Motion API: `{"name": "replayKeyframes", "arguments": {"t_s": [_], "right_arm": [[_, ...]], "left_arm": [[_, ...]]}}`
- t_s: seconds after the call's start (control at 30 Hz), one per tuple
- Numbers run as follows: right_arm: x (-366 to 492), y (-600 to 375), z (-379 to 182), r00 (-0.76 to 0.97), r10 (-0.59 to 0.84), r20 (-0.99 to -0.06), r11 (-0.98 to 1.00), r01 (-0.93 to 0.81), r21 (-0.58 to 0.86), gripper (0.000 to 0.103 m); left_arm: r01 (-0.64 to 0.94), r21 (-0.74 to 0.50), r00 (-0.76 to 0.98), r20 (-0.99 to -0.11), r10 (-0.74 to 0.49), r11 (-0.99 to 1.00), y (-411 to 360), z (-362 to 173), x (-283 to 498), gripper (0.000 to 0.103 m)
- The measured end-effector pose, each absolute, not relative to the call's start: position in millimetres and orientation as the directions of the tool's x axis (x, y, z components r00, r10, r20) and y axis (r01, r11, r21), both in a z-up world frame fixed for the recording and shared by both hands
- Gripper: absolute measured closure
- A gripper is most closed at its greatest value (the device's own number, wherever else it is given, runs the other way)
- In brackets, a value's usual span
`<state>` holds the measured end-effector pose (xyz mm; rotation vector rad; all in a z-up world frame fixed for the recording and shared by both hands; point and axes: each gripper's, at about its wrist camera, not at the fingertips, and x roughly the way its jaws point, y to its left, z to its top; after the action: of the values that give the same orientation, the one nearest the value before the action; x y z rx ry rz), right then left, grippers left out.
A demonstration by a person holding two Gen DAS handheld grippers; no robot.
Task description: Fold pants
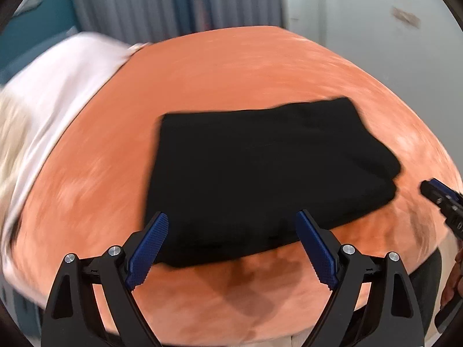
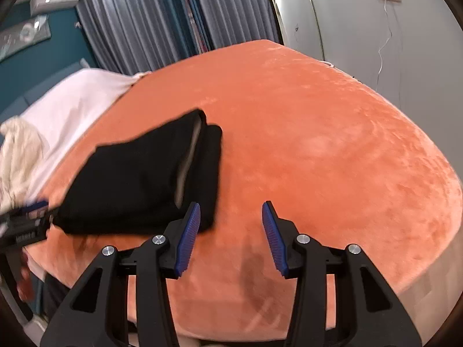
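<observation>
With the black pants (image 1: 260, 167) folded on the orange bedspread (image 2: 332, 144), left gripper (image 1: 231, 243) and right gripper (image 2: 231, 231), both spread and empty, should lift clear without snagging.

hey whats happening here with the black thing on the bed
A person holding a claw in each hand is folding black pants on an orange bedspread. The pants already lie in a compact folded stack. The left claw stands open over the near edge of the stack. The right claw is open beside its right end. Neither grips the cloth.
</observation>
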<state>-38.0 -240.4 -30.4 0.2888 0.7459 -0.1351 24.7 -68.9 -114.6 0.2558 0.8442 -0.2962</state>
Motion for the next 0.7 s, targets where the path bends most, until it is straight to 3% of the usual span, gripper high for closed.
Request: {"name": "replayKeyframes", "arguments": {"t_s": [0.17, 0.3, 0.43, 0.47, 0.5, 0.53, 0.63, 0.7], "right_arm": [[-39.7, -236.5, -48.4, 0.706, -0.003, -0.708, 0.969, 0.178, 0.173, 0.059], [-23.2, -214.3, -58.4, 0.696, -0.035, -0.717, 0.994, 0.099, 0.047, 0.060], [-1.4, -203.4, -67.2, 0.701, -0.019, -0.713, 0.998, 0.053, 0.025, 0.060], [5.8, -205.7, -71.2, 0.696, -0.002, -0.718, 0.998, 0.045, 0.041, 0.064], [9.4, -212.2, -71.7, 0.691, 0.050, -0.721, 0.994, 0.034, 0.102, 0.087], [7.6, -223.3, -66.7, 0.695, 0.099, -0.712, 0.981, 0.054, 0.189, 0.091], [-6.6, -251.8, -63.1, 0.720, 0.157, -0.676, 0.932, 0.118, 0.342, 0.092], [-1.5, -259.4, -92.0, 0.675, 0.192, -0.712, 0.919, 0.130, 0.371, 0.092]], "left_arm": [[0.465, 0.251, 0.631, -0.767, -0.119, 0.849, -139.0, -137.0, 16.0, 0.016], [0.482, 0.245, 0.619, -0.775, -0.129, 0.841, -148.9, -139.4, 8.6, 0.016], [0.445, 0.271, 0.631, -0.771, -0.084, 0.854, -147.2, -138.4, 9.3, 0.016], [0.430, 0.265, 0.628, -0.774, -0.076, 0.863, -144.9, -137.4, 11.6, 0.016], [0.415, 0.253, 0.621, -0.781, -0.069, 0.874, -141.2, -136.7, 14.7, 0.016], [0.404, 0.243, 0.616, -0.785, -0.066, 0.882, -137.1, -136.2, 16.8, 0.016], [0.352, 0.209, 0.603, -0.796, -0.050, 0.912, -121.2, -137.8, 27.8, 0.016], [0.335, 0.186, 0.575, -0.817, -0.044, 0.924, -115.2, -144.8, 35.7, 0.016]]}}
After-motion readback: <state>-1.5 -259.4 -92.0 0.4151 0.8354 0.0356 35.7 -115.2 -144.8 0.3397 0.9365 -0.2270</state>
